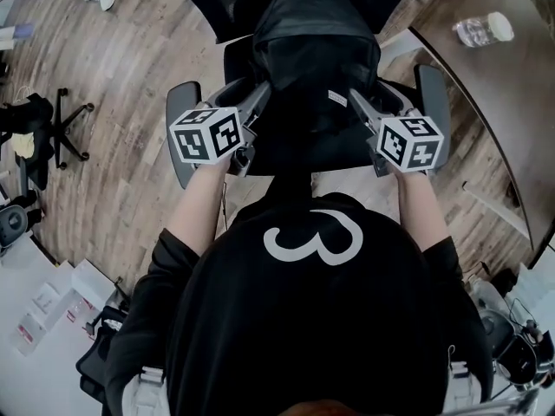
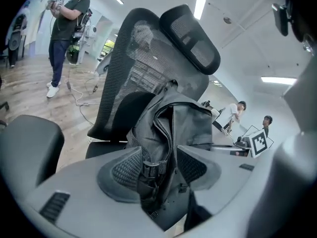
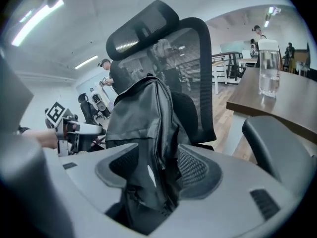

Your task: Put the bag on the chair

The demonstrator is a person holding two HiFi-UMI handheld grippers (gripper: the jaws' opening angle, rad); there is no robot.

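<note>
Nearest, the left gripper (image 2: 157, 166) and right gripper (image 3: 157, 168) stand spread, each with a side of the black bag (image 1: 316, 68) loose between its pads, the bag upright on the chair (image 2: 133, 58) seat between the armrests (image 1: 180, 111), a table (image 1: 486, 102) edge with a bottle (image 1: 482, 30) far right.

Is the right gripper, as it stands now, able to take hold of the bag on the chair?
Probably yes. The right gripper has its jaws apart, a fold of the bag lies between them, and nothing else is in the way.
</note>
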